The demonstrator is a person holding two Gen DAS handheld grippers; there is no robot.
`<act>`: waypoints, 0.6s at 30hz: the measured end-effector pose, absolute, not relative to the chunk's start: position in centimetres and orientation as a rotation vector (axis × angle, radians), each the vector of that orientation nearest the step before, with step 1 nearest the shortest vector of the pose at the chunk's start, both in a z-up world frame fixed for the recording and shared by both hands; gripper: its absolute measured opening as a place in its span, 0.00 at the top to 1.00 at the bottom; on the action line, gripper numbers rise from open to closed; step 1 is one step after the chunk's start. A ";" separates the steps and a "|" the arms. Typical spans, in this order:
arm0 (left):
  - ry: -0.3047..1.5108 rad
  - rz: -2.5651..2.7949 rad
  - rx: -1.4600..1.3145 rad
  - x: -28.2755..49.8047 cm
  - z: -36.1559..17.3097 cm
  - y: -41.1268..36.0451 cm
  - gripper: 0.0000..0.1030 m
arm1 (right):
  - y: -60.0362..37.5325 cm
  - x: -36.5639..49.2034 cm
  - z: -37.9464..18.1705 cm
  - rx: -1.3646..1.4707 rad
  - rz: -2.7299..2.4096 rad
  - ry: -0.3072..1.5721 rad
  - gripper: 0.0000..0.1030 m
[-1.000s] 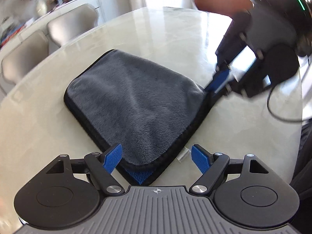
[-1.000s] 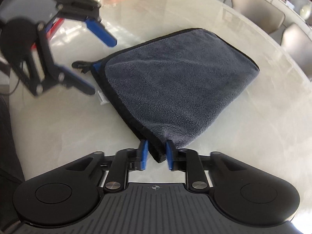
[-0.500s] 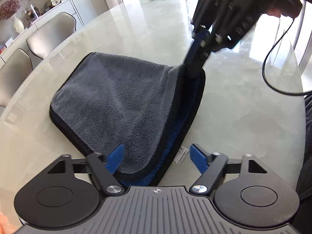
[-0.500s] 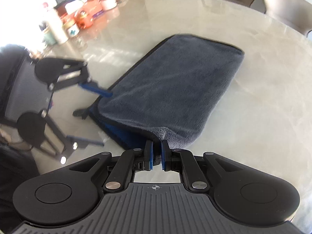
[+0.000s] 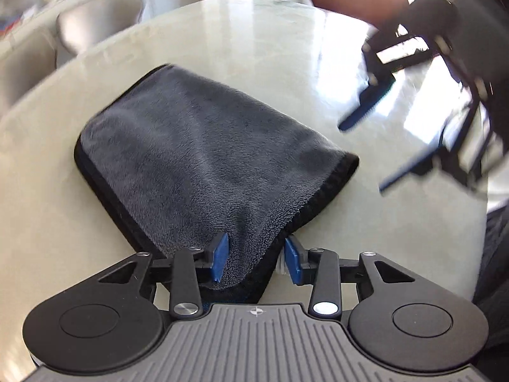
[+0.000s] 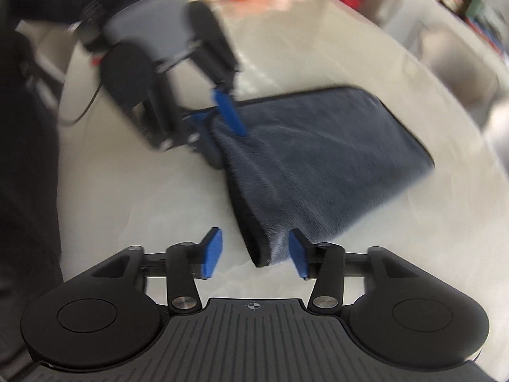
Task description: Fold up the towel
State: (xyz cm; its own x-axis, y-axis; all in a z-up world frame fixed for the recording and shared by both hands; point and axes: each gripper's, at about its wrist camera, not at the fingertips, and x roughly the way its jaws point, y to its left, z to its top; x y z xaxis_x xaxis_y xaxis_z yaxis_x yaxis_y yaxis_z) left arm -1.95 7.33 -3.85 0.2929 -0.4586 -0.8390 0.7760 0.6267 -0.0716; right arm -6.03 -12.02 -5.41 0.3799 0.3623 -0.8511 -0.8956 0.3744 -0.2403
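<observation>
Towel (image 5: 203, 146) felt soft, limp and light on the desk (image 5: 254, 44): my left jaws were closing around its near corner, not yet pinching, my right jaws opening off its edge.

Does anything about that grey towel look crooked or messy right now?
Slightly. The grey towel lies folded on the table, but its layers don't line up: a blue underside peeks out by the left hand-held gripper.

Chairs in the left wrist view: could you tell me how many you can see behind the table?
2: one chair at top left beyond the table, another chair at the left edge. Both are blurred; others may be out of frame.
</observation>
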 end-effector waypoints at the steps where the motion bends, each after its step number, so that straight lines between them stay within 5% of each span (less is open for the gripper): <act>1: 0.975 -0.844 0.354 -1.5 -3.8 7.6 0.63 | -11.6 -6.2 -5.7 -0.840 0.924 0.783 0.49; 14: 1.015 -0.794 0.243 0.7 -3.4 8.2 0.62 | -7.8 -5.7 -8.6 -0.963 0.888 0.727 0.51; 18: 0.998 -0.810 0.268 0.4 -3.0 8.3 0.60 | -7.9 -5.0 -8.6 -0.942 0.881 0.759 0.64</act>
State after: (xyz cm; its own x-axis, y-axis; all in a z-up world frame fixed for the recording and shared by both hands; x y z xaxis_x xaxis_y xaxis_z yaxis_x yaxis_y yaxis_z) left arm 0.37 8.28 -2.97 0.2861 -0.4809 -0.8288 0.7121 0.6855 -0.1519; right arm -5.03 -7.94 -8.63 0.4407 0.2914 -0.8491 -0.8828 0.3120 -0.3511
